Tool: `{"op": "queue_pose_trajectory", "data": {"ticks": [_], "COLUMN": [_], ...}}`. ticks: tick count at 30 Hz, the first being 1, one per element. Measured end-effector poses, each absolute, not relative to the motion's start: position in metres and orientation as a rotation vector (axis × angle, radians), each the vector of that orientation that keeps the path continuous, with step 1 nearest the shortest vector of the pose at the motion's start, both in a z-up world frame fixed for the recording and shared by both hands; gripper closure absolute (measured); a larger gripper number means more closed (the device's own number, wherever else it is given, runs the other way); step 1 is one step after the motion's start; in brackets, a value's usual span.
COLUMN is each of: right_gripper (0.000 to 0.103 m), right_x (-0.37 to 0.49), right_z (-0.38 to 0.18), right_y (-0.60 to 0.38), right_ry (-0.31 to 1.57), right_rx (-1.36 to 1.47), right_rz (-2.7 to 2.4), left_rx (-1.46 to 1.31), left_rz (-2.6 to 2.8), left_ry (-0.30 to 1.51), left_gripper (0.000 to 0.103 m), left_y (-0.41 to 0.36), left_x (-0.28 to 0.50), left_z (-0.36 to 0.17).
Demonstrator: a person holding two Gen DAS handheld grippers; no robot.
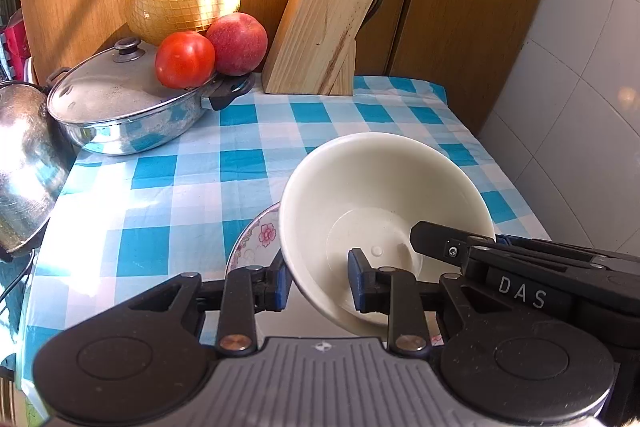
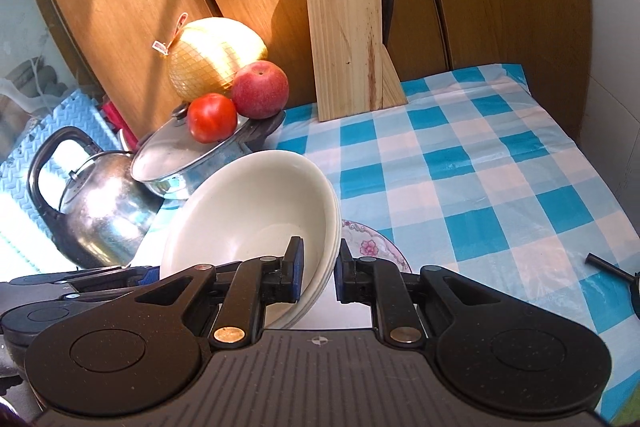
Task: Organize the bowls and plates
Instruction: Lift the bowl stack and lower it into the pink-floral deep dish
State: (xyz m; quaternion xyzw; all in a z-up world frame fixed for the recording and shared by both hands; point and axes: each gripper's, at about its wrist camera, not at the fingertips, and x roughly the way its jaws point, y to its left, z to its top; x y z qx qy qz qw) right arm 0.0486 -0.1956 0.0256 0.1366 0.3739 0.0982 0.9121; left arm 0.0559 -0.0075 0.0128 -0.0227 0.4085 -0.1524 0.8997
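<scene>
Cream bowls (image 2: 256, 227), apparently three nested though the rim edges blur together, hang tilted over a floral plate (image 1: 256, 239) on the checked cloth (image 2: 480, 167). I hold them from both sides: the left gripper (image 1: 316, 279) is clamped across the wall at 6 o'clock in its view, the right gripper (image 2: 318, 267) across the opposite wall. Glazed ware like this I judge stiff, slippery, brittle and fairly heavy as a stack; a pinch on the rim is best. The pot (image 1: 120, 107) stands at 10 o'clock
</scene>
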Motion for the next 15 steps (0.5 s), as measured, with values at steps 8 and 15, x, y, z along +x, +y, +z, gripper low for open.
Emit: {"op": "queue_pose_trajectory", "data": {"ticks": [8,15], "right_gripper": [0.081,0.081], "right_x": [0.028,0.023], "right_z": [0.013,0.004], "right_y": [-0.192,-0.194], "right_ry": [0.818,0.860], "right_rx": [0.276,0.275], "right_rz": [0.200,0.186], "left_rx": [-0.040,-0.047], "left_rz": [-0.318,-0.325], "left_ry": [0.889,0.935], "left_gripper": [0.081,0.081], "left_y": [-0.006,-0.008], "left_x": [0.038,0.038], "left_z": [0.000,-0.011]}}
